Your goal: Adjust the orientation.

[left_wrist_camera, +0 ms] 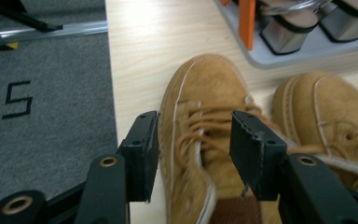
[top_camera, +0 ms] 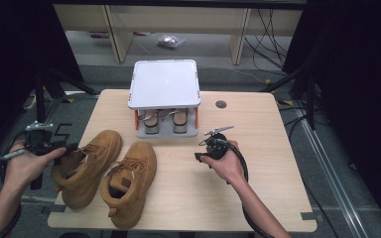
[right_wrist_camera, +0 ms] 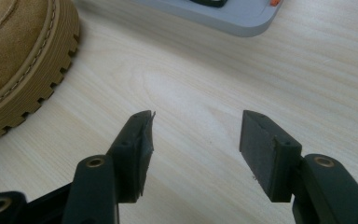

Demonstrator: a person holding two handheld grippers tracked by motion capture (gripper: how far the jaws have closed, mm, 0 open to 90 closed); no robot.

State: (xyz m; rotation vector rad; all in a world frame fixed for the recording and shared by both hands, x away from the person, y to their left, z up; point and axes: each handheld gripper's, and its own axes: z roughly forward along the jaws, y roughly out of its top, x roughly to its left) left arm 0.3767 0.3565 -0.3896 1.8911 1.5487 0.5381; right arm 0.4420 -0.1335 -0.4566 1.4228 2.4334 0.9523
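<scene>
Two tan suede lace-up boots are seen side by side on the pale wooden table, both in front of the grey two-tier shoe rack, which stands at the table's far middle. The left boot lies nearer the table's left edge, with its toe turned toward the rack; the right boot is set just beside it, and the two appear to touch along their sides.

The left gripper is held over the left boot's laced upper, on the side away from the rack. Its jaws are straddled across the tongue and laces: the left-hand jaw is seen close against the boot's outer side, the other over the laces. Whether the pads already press on the suede cannot be told, so the boot is not counted as grasped.

The right gripper is held low over bare table, in front of the rack's right corner and well apart from the right boot's ridged sole. Its jaws are spread, with nothing between them.

A pair of block-heeled sandals is kept on the rack's lower tier.
</scene>
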